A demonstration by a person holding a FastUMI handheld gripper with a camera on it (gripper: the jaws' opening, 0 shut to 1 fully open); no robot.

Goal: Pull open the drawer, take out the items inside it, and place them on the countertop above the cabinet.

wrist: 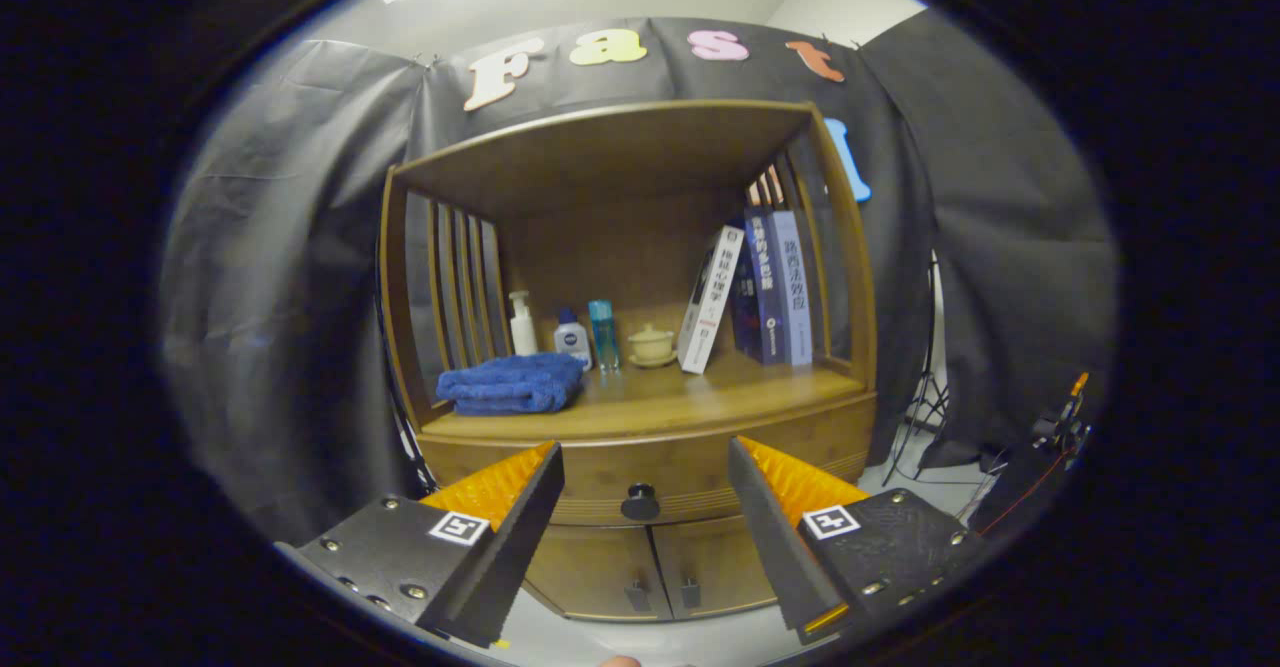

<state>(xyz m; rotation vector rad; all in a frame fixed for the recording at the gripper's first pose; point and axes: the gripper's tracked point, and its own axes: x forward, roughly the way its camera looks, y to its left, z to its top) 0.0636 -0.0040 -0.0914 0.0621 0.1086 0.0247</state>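
Gripper view: claw (645, 457) released, fingers wide apart.
Drawer (690, 467): closed, knob (640, 501) between the fingers, beyond them.
Surface (700, 392): blue towel (512, 384) left.

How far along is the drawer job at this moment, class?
Nothing looks done yet: the drawer is shut, its knob untouched. In hand: the gripper is open, fingers either side of the knob but apart from it, lined up for a grasp. Left: grip the knob, pull the drawer out, lift out whatever is inside (hidden for now), and set it on the countertop, beside the towel.
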